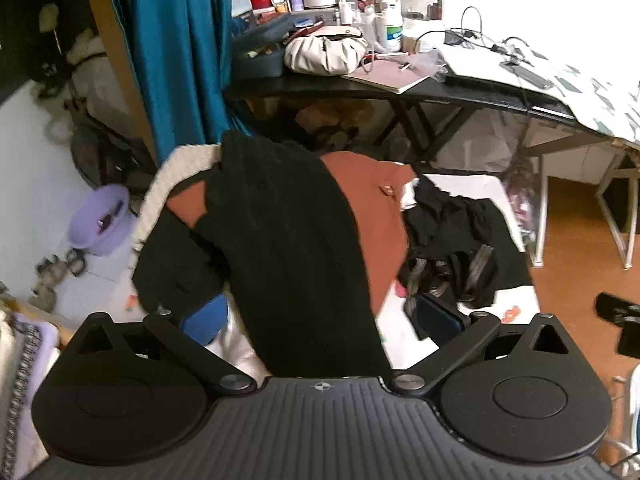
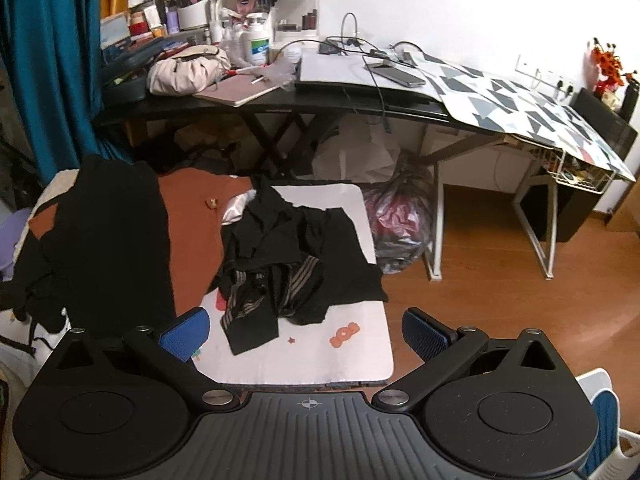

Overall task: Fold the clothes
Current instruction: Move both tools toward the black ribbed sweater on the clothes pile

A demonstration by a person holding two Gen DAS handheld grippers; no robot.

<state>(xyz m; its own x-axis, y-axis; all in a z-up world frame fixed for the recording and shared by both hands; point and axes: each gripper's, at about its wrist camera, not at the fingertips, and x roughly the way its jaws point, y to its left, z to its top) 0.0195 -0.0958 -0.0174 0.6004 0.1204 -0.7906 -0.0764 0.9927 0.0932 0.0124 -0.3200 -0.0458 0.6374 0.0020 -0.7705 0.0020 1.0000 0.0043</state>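
Room: a cluttered black desk (image 2: 280,100) is seen at the back, a teal curtain (image 2: 44,60) at the left, wooden floor at the right.

Work surface: a white pad (image 2: 352,344) with small orange figures is laid in front of both grippers; the clothes lie on it.

Long black garment (image 1: 288,248): it is draped lengthwise over the other clothes, its long axis running from the far edge of the pile straight back toward the left gripper, where its near end passes between the fingers and under the camera body. Whether it is touched by either pad cannot be told.

Rust-brown garment (image 1: 376,232): it is spread flat beneath the long black garment and shows on both sides of it.

Crumpled black piece (image 2: 288,256): a bunched dark item with striped bands is lying on the white pad, just ahead of the right gripper and slightly to its left.

Left gripper (image 1: 320,320): the jaws are spread wide, nothing clamped; the blue pads stand on either side of the long black garment.

Right gripper (image 2: 306,330): the jaws are likewise spread wide and empty, above the near edge of the pad.

Nearer hand: the long black garment is judged to be the left gripper's; the crumpled piece is nearer the right.

Step judged: folding not yet begun.
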